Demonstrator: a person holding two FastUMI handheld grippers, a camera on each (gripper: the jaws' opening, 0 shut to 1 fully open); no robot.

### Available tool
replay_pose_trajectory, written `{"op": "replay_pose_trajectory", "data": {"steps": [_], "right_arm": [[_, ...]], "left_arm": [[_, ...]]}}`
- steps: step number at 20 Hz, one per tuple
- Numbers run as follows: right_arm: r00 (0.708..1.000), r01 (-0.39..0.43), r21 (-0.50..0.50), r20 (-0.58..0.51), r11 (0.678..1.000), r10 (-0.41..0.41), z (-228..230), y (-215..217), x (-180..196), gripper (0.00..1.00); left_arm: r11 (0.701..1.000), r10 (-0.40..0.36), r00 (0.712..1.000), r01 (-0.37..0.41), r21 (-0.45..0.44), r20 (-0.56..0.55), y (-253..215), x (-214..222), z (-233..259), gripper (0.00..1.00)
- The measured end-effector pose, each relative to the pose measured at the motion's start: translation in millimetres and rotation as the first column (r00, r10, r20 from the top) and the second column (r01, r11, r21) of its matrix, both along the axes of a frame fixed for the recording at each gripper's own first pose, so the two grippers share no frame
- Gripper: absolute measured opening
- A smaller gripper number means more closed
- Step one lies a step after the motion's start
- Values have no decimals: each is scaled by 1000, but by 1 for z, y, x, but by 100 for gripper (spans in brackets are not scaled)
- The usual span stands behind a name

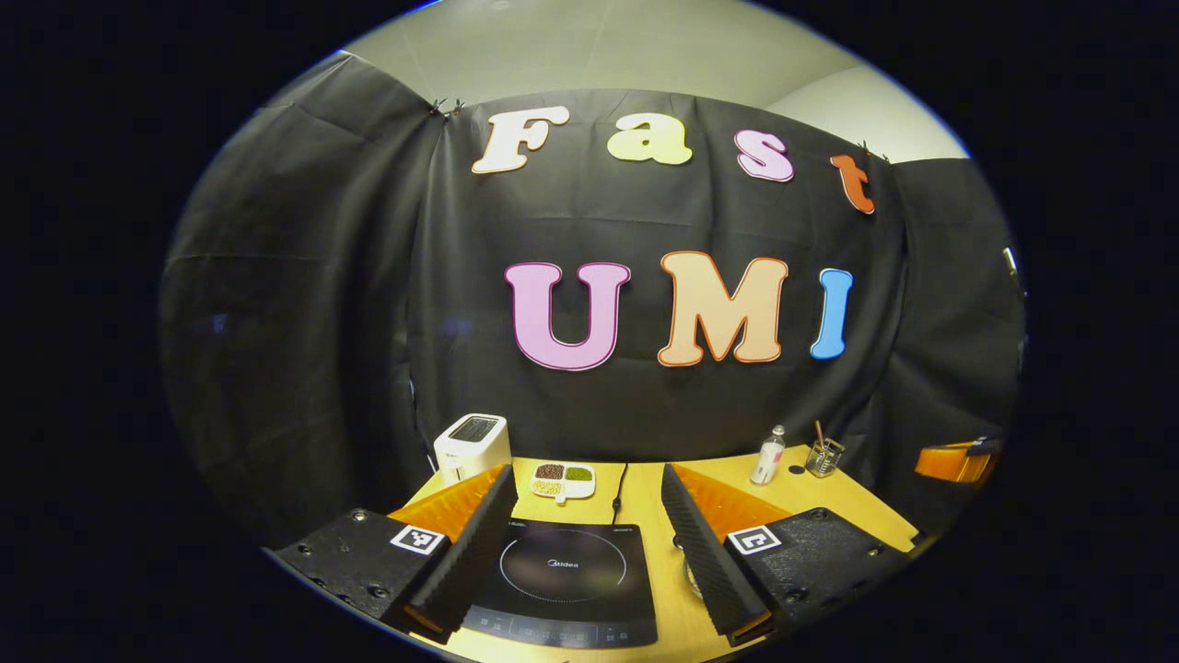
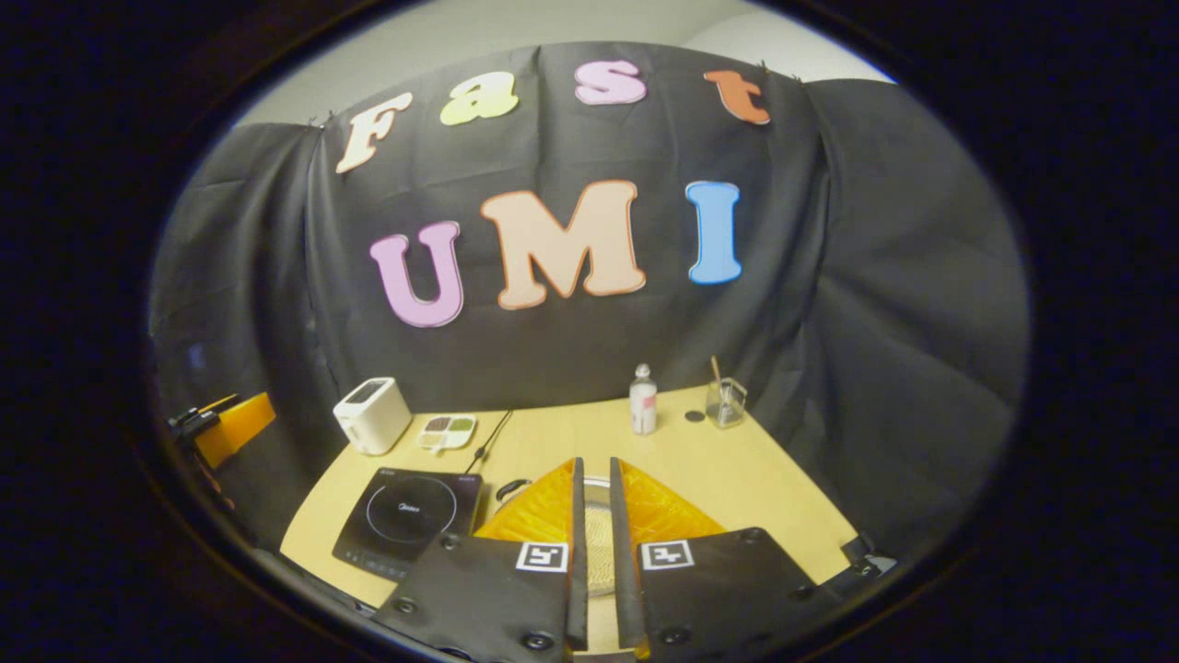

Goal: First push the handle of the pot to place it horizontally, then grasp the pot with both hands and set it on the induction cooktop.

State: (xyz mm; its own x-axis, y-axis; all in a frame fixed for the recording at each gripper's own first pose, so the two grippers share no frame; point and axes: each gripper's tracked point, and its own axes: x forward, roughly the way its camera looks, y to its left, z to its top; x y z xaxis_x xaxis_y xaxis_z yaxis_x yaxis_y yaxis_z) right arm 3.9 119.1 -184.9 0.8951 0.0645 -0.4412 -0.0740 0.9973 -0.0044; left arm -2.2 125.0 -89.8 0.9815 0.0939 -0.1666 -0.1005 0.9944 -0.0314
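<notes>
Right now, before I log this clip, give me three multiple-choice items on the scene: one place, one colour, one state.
1. Where is the bottle?
A at the front edge
B beside the glass, at the back of the table
C in the dish

2. The toaster is:
A white
B red
C black

3. The left gripper is:
A shut on the bottle
B shut, empty
C wide open

Answers:
1 B: in the right gripper view the bottle stands just left of the glass by the wall.
2 A: its casing is white.
3 C: its fingers stand far apart, with the cooktop between them.
</notes>
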Motion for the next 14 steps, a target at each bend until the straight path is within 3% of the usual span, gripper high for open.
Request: {"op": "replay_pose_trajectory", "data": {"steps": [4, 7, 13, 14], "right_arm": [[994, 3, -29, -111, 1000, -6, -46, -1, -11, 14], [971, 3, -25, -237, 1000, -9, -89, -6, -23, 14], [877, 50, -9, -478, 999, -48, -155, -37, -55, 16], [856, 48, -3, -515, 999, -43, -166, -40, -59, 15]], "left_arm": [[1000, 10, 1000, -10, 3, -17, 9, -1, -10, 96], [1000, 7, 1000, -7, -13, -26, 8, -1, -17, 93], [999, 33, 996, -33, 1, -80, 6, 6, -38, 96], [999, 46, 995, -45, 10, -89, 5, 8, -41, 92]]}}
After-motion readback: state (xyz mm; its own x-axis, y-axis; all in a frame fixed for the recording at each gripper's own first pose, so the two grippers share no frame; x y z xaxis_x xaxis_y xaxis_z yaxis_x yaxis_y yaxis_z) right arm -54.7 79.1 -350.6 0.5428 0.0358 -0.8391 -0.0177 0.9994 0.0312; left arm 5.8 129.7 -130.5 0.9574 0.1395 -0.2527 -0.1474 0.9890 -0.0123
